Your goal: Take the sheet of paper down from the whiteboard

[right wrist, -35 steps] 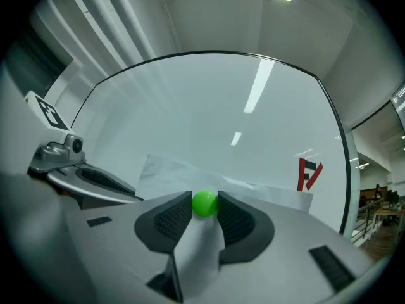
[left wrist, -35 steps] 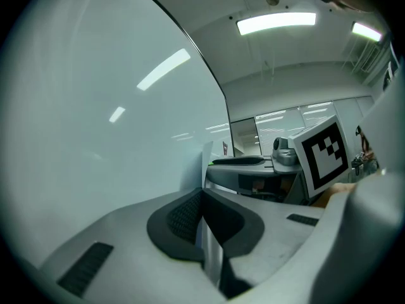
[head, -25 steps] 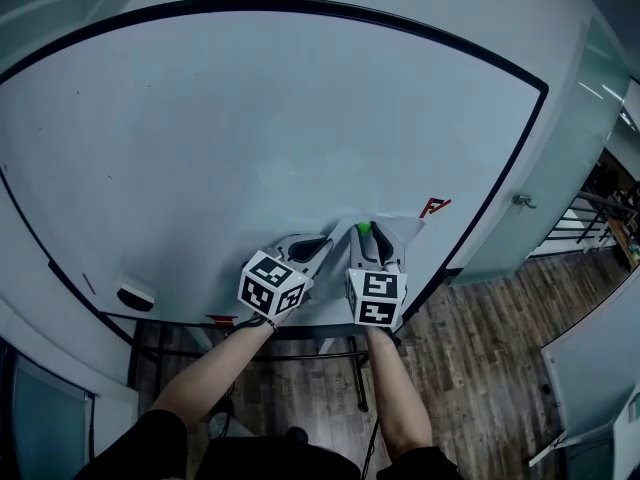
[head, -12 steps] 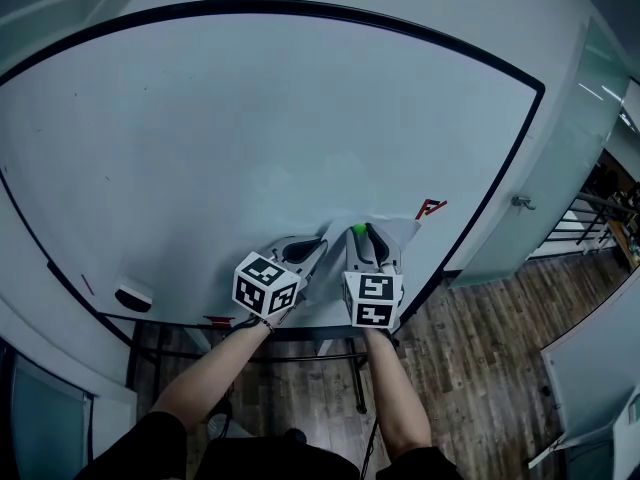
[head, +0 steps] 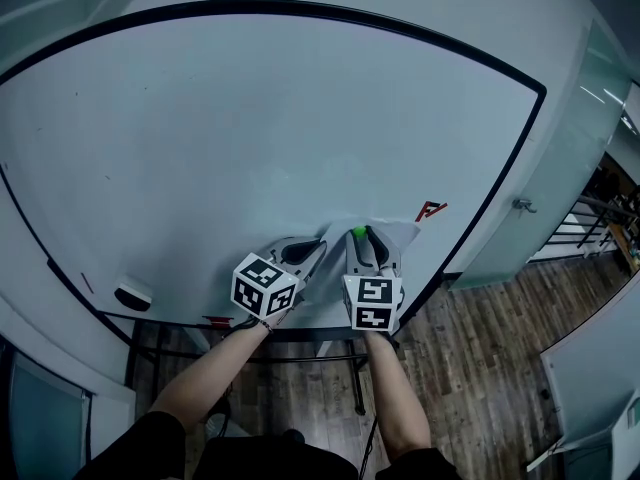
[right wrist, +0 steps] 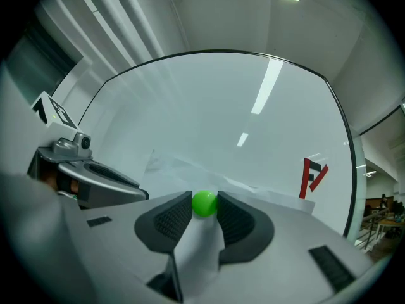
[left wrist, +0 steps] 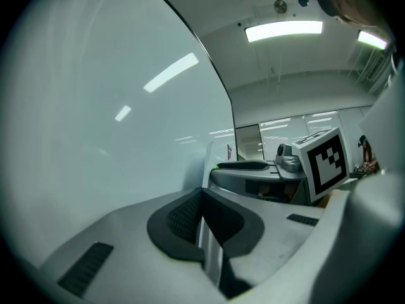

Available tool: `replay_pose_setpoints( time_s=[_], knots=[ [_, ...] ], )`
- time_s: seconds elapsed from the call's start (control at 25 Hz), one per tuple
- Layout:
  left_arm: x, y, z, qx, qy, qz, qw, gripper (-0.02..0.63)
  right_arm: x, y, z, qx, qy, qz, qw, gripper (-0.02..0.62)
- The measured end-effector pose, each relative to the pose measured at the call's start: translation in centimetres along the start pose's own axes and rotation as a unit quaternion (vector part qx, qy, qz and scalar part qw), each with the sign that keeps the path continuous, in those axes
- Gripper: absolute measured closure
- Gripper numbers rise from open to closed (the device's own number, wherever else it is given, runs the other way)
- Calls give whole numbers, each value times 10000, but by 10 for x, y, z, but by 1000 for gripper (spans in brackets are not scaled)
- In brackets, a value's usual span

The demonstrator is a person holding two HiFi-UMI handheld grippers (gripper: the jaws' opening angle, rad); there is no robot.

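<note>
The sheet of paper (head: pixel 398 231) lies against the lower right of the whiteboard (head: pixel 250 118), its upper part rumpled. A green ball magnet (head: pixel 358 231) sits on it. My right gripper (head: pixel 362 235) points level at the board with its jaws closed on that magnet (right wrist: pixel 204 203); the paper (right wrist: pixel 190 170) spreads behind and below it. My left gripper (head: pixel 318 249) is just left of it, shut on the sheet's left edge; a thin white strip of the paper (left wrist: pixel 211 263) runs between its pads (left wrist: pixel 183 217).
A red logo (head: pixel 432 209) is on the board right of the paper. An eraser (head: pixel 135 295) sits at the board's lower left and a red marker (head: pixel 222 320) lies on the tray. Wood floor and a glass partition are to the right.
</note>
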State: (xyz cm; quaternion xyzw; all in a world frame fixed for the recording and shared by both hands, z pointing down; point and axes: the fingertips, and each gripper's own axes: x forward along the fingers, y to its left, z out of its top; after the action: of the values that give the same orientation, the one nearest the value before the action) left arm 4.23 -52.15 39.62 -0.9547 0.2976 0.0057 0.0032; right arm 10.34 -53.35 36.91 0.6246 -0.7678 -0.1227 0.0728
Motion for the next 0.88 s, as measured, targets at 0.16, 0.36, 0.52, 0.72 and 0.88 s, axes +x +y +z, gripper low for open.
replay_pose_setpoints(
  time_s=[0.16, 0.36, 0.52, 0.72, 0.88],
  knots=[
    [-1, 1, -1, 26, 8, 9, 10000, 586, 0, 1, -1, -43, 4, 42, 10000, 463],
    [-2, 2, 0, 36, 0, 28, 10000, 586, 0, 0, -2, -82, -1, 43, 10000, 463],
    [-2, 2, 1, 34, -12, 51, 10000, 586, 0, 0, -4, -216, 25, 16, 9998, 463],
    [-4, 3, 0, 30, -9, 98, 9999, 586, -2, -4, -7, -186, 48, -2, 9998, 463],
    [-5, 3, 0, -13, -10, 120, 9999, 586, -3, -8, -8, -203, 73, -36, 9998, 463]
  ],
)
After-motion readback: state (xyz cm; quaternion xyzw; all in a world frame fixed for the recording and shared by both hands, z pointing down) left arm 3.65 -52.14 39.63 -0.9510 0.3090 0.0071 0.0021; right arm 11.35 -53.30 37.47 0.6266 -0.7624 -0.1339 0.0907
